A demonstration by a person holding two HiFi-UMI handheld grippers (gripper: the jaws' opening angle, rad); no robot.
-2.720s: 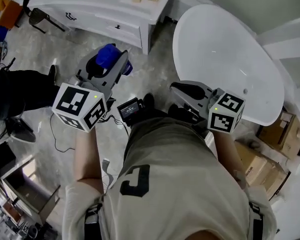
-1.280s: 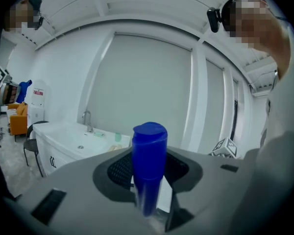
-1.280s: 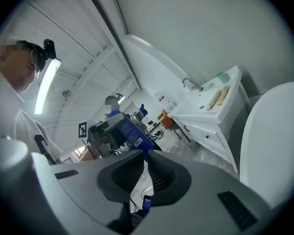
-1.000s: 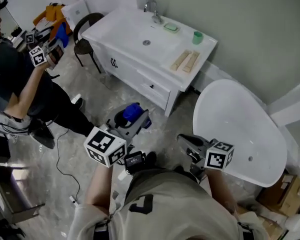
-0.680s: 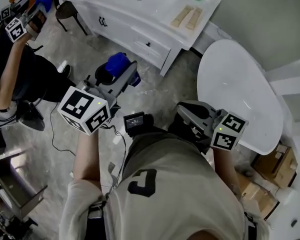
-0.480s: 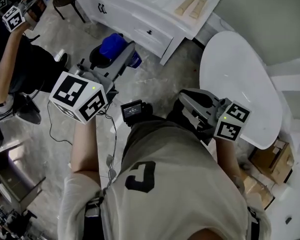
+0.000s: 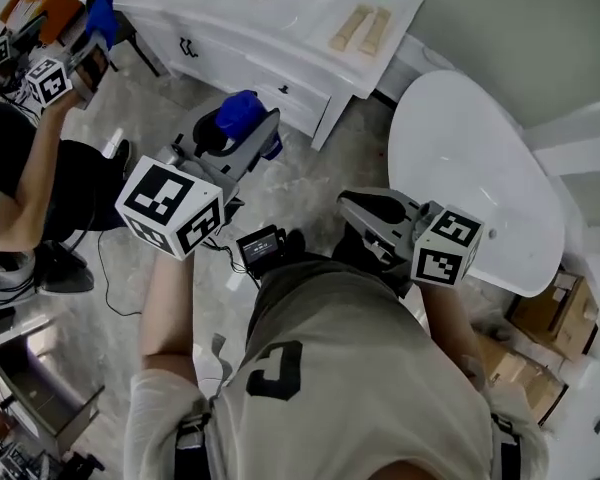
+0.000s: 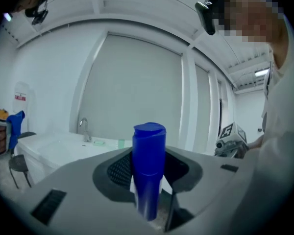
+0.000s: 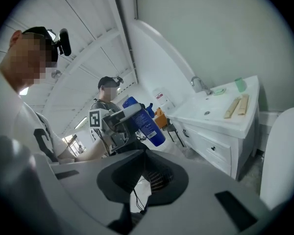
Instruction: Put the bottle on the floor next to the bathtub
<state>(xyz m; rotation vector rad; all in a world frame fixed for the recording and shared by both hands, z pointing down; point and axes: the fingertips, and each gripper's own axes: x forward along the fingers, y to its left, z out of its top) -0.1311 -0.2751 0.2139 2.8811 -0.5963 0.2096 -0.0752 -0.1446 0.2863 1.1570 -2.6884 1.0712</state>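
Firmly clamped cylindrical blue plastic bottle [image 8: 149,175], smooth oval white bathtub [image 7: 470,178]

Floor [image 7: 310,173]: tub [image 7: 470,158], vanity cab. [image 7: 270,80], cardboard boxes [image 7: 528,368].

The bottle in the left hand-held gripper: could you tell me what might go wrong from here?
The bottle sticks out past the left hand-held gripper, so it might tilt or slip when set down. The bathtub lies to the right, so the swing could clip the right hand-held gripper.
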